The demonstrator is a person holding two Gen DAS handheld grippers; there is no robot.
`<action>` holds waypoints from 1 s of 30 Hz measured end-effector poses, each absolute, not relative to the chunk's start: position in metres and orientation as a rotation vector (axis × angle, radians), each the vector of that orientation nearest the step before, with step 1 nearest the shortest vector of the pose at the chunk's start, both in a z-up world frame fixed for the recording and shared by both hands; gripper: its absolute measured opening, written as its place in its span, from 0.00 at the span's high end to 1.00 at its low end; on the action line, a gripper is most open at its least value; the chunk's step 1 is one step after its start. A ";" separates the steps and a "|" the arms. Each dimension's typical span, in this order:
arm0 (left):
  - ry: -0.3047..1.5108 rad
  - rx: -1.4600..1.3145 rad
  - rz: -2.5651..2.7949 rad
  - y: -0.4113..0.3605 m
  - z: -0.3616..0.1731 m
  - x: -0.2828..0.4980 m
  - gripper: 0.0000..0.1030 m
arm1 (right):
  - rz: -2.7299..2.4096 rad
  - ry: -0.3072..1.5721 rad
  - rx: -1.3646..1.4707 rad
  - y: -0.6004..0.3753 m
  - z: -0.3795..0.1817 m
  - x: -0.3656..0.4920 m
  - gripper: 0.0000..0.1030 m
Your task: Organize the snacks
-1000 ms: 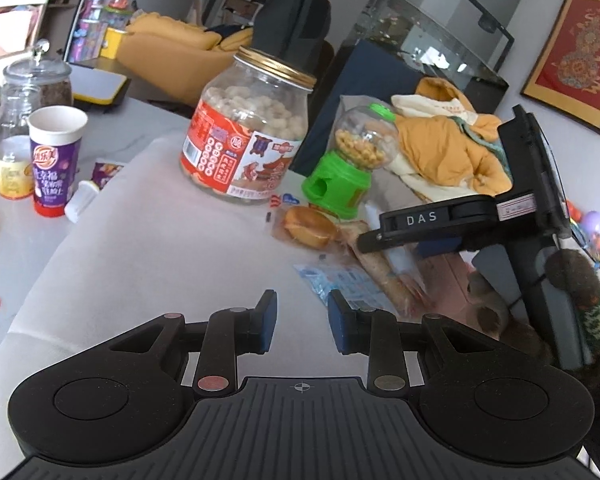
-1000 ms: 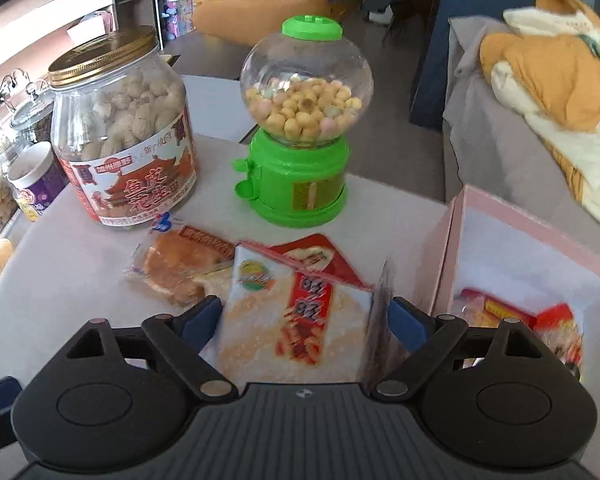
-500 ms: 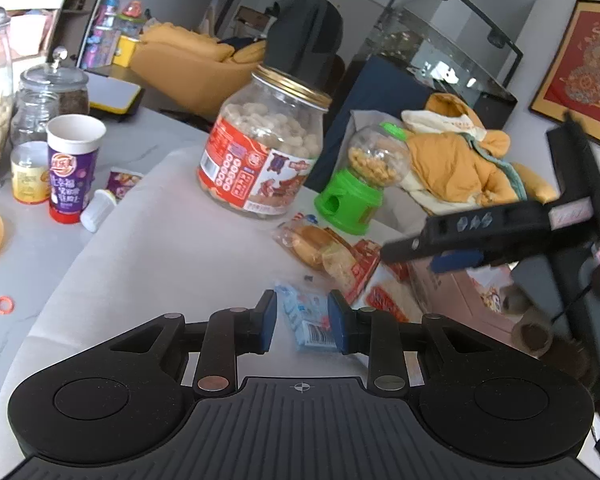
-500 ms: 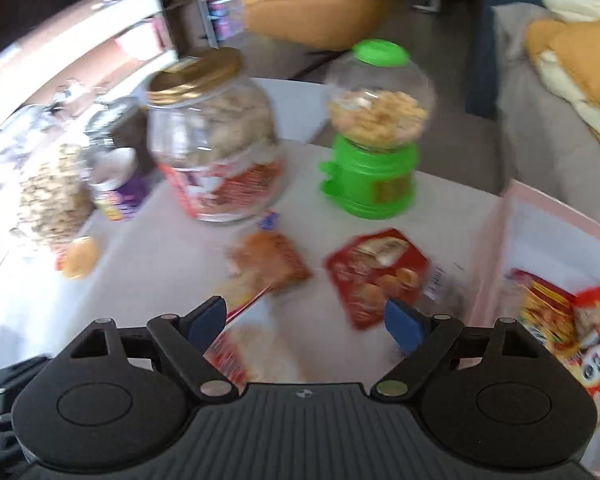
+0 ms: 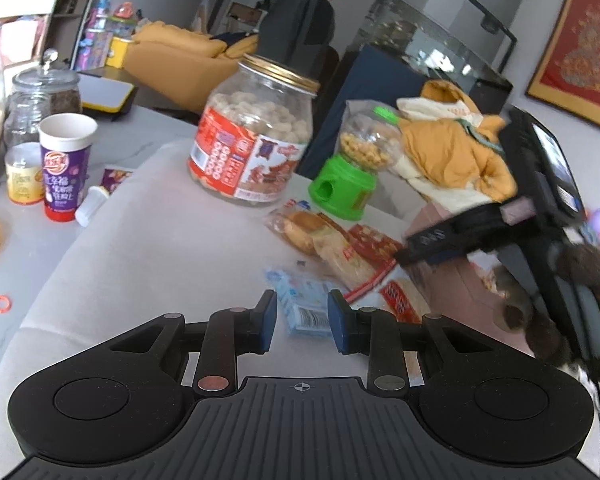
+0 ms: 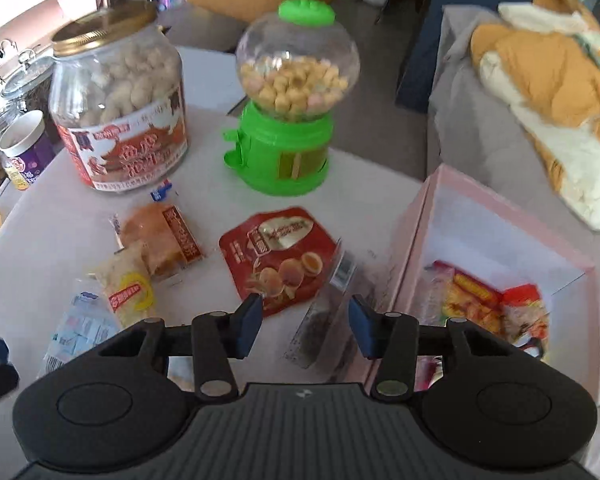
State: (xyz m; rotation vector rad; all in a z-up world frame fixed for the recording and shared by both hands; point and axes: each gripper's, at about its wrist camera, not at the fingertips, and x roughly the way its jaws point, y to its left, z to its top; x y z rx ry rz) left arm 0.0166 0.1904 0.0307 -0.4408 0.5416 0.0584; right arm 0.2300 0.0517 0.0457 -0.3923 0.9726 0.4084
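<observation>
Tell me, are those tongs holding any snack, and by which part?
Nothing is held. The left tongs gape over a blue packet. The right tongs have just been closing, a clear packet between them, unpinched.

Left of the peanut jar (image 5: 254, 136) the cloth lies bare; right of it, the green dispenser (image 6: 288, 120), scattered packets and pink box (image 6: 420, 216) crowd passage.

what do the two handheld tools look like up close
Both match: the left tool and right tool have matte black ribbed bodies, two round black discs, black linkage arms with metal pivot pins, blue pads, and a small crosshair mark at centre.
</observation>
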 end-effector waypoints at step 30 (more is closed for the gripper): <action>0.637 -0.367 0.052 0.165 0.032 0.020 0.69 | 0.569 0.895 -0.268 -0.041 0.056 0.129 0.26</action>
